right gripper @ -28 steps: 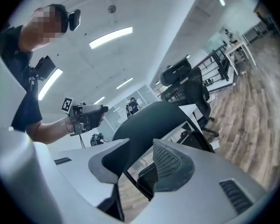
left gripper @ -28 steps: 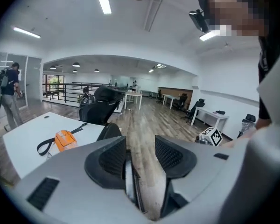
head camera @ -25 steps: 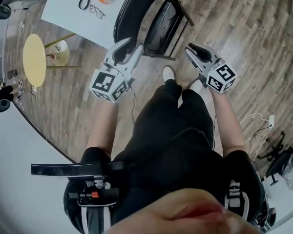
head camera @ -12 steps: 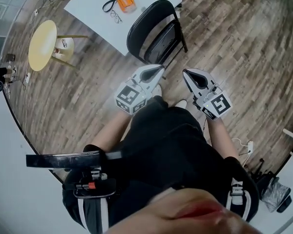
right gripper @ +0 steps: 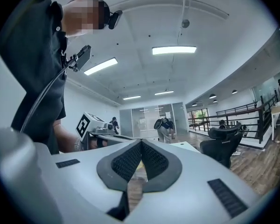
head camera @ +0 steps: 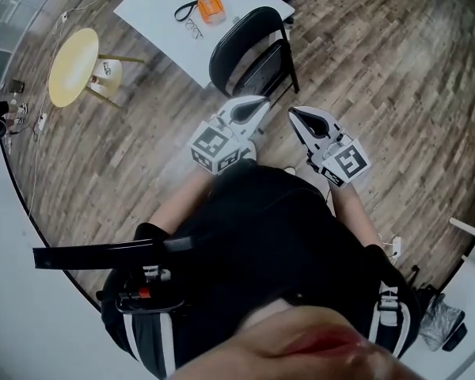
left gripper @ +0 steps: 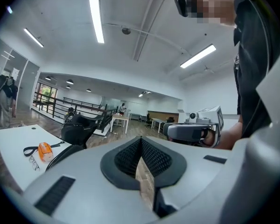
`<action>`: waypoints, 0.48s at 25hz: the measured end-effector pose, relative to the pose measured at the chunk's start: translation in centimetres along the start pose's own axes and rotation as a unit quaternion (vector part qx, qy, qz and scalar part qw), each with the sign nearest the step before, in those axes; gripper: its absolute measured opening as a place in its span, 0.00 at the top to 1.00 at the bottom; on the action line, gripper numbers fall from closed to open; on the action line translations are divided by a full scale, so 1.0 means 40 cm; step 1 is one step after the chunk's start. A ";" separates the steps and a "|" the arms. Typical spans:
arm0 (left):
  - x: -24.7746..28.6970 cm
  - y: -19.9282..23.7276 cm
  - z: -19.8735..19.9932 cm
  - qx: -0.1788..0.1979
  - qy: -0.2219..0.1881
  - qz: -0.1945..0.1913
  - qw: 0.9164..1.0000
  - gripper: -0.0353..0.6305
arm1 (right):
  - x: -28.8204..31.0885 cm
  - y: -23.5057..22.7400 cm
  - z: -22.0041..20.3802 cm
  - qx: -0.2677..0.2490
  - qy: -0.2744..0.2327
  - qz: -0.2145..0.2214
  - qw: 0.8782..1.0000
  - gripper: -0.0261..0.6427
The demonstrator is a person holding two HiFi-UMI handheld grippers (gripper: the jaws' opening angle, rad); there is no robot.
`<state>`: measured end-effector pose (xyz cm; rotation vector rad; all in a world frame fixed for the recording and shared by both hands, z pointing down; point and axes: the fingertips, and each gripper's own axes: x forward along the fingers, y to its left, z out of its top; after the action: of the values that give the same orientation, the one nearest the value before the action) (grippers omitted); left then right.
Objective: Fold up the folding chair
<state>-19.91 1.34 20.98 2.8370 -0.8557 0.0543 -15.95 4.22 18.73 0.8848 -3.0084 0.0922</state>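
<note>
The black folding chair point(head camera: 252, 52) stands on the wood floor by the corner of the white table point(head camera: 154, 10); its seat looks swung up close to the back. My left gripper point(head camera: 261, 103) and right gripper point(head camera: 294, 114) are held side by side in front of my body, short of the chair and not touching it. Both are shut with nothing between the pads. In the left gripper view the left gripper point(left gripper: 141, 142) has its jaws together, and the chair's dark back point(left gripper: 60, 156) shows low at the left. In the right gripper view the right gripper point(right gripper: 140, 144) is likewise shut.
On the white table lie an orange tool point(head camera: 211, 7) and a pair of glasses point(head camera: 191, 28). A round yellow side table point(head camera: 71, 66) stands to the left. A cable and plug point(head camera: 394, 245) lie on the floor at the right. A black office chair point(right gripper: 222, 145) is farther off.
Both grippers have risen and drawn together in front of my body. The left jaws, apart a second ago, are now together. I stand farther back from the chair.
</note>
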 end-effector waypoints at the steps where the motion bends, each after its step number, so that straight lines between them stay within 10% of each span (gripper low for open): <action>1: -0.001 -0.002 0.001 0.001 0.000 0.001 1.000 0.94 | 0.002 0.004 0.003 -0.003 0.000 0.002 1.000 0.95; 12: -0.018 -0.006 0.020 0.001 -0.007 0.003 1.000 0.94 | 0.028 0.032 0.015 -0.004 -0.005 0.020 1.000 0.95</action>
<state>-20.39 1.79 20.09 2.8392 -0.8686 0.0348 -17.59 4.65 18.10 0.8288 -3.0342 0.0759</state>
